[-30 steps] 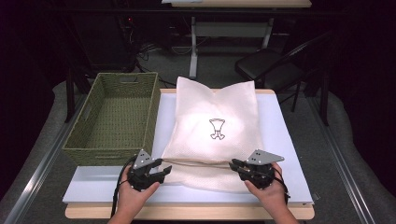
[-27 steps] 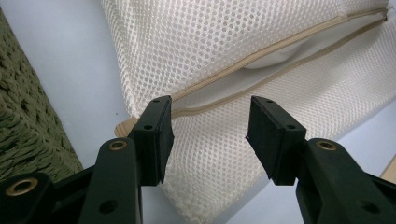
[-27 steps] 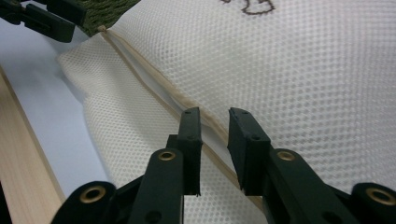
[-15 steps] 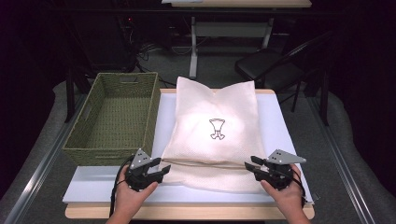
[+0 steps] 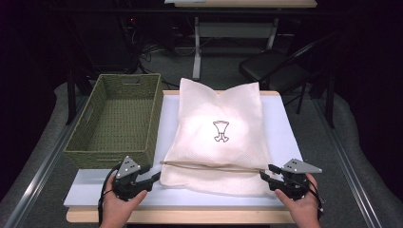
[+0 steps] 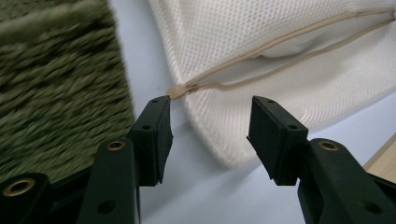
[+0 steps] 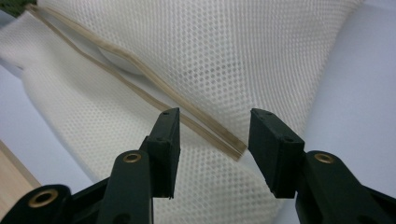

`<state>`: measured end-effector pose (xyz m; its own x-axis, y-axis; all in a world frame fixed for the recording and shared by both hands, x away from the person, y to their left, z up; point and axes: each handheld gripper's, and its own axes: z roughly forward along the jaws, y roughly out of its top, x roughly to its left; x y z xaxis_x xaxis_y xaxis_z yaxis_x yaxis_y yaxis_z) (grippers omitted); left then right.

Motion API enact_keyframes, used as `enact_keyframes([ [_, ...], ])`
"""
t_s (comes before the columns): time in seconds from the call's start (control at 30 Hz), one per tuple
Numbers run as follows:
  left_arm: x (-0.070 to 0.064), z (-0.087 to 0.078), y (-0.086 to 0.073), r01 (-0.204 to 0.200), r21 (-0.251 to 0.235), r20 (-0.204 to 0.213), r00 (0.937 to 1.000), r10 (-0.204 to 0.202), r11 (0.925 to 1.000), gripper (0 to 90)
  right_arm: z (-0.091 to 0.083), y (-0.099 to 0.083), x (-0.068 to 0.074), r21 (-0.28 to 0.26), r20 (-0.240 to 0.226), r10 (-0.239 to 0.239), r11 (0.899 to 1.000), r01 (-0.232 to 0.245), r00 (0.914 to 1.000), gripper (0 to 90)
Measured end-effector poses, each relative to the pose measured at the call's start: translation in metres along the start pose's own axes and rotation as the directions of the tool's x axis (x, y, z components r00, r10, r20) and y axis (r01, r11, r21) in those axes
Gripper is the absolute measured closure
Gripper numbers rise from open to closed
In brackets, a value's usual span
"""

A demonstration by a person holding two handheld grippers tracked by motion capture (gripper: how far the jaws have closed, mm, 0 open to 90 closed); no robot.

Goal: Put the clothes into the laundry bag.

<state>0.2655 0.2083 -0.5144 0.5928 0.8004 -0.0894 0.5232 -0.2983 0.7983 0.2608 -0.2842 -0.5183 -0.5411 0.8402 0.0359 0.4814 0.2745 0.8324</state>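
Mesh pillow cover (image 5: 216, 133) lies mid-table, zipper edge (image 5: 214, 166) near, green basket (image 5: 116, 118) just to its left. Left gripper (image 5: 153, 176) and right gripper (image 5: 264, 176) sit at the two near corners, jaws wide open, holding nothing. My read: pinch each zipper end squarely, catch both mesh layers, close both together before lifting. Small goblet-like emblem (image 5: 220, 131) printed on top, no readable writing
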Motion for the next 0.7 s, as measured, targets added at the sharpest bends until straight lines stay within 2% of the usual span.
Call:
enact_keyframes([
  [0.07,0.006,-0.005,-0.006,0.008,0.003,-0.015,0.9998,-0.008,1.0000,48.4,-0.002,-0.004,-0.002,0.011,0.022,-0.019,1.000,0.019,0.9996,53.8],
  [0.27,0.025,-0.019,-0.021,0.044,0.000,-0.055,0.9975,-0.044,0.9990,48.2,-0.007,-0.012,-0.007,0.010,0.036,-0.008,1.000,0.008,0.9993,53.6],
  [0.37,0.033,-0.022,-0.025,0.045,0.002,-0.077,0.9961,-0.045,0.9990,48.1,-0.008,-0.014,-0.009,0.007,0.051,-0.005,1.000,0.005,0.9987,53.6],
  [0.47,0.039,-0.023,-0.028,0.045,0.004,-0.091,0.9948,-0.044,0.9990,48.1,-0.008,-0.017,-0.012,0.006,0.074,-0.019,1.000,0.019,0.9971,53.4],
  [0.53,0.043,-0.021,-0.031,0.056,0.006,-0.088,0.9946,-0.055,0.9984,48.2,-0.007,-0.018,-0.013,0.008,0.071,-0.006,1.000,0.005,0.9975,53.2],
  [0.7,0.050,-0.015,-0.035,0.083,0.022,-0.093,0.9924,-0.080,0.9963,48.1,-0.006,-0.020,-0.015,0.002,0.078,-0.015,1.000,0.015,0.9968,51.9],
])
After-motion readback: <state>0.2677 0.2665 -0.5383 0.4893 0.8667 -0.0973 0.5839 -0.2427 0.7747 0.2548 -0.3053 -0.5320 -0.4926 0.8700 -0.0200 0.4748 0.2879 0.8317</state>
